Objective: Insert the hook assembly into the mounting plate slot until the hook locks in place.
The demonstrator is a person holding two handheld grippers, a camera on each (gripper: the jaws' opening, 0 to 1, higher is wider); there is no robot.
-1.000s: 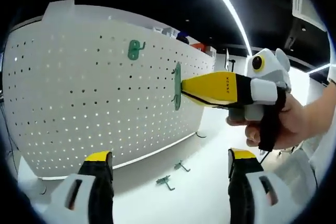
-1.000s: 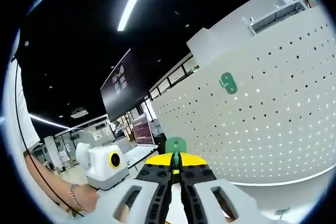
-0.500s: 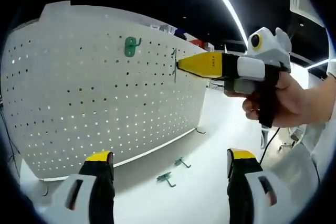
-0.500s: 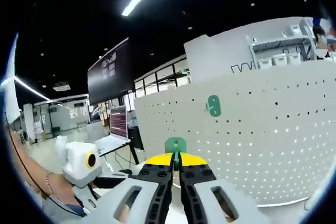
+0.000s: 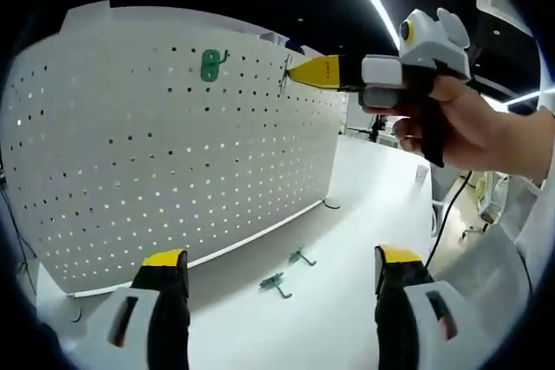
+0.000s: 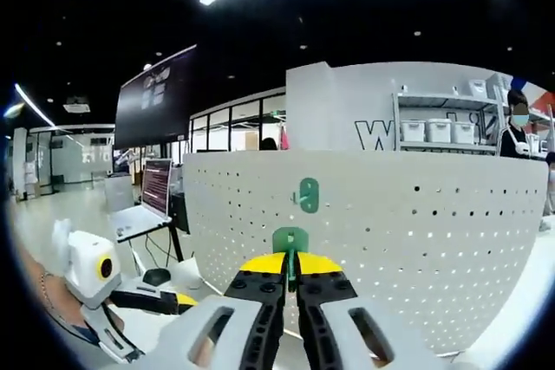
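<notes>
- In the right gripper view the right gripper [image 6: 291, 271] rises from the bottom centre, its jaws closed on a green hook assembly [image 6: 290, 241] whose top pokes above the yellow tips.
- In the left gripper view that hook is a thin edge-on sliver at the yellow tip, upper centre, right at the white pegboard [image 5: 173, 145]; whether it has entered a hole cannot be told.
- Another green hook [image 5: 211, 64] hangs on the pegboard, upper left.
- Two spare hooks [image 5: 286, 273] lie on the white tabletop [image 5: 347, 301], lower centre.
- The left gripper [image 5: 276, 268] has its jaws wide apart, empty.
- Shelf bins [image 6: 434, 130] at upper right; contents hidden.
</notes>
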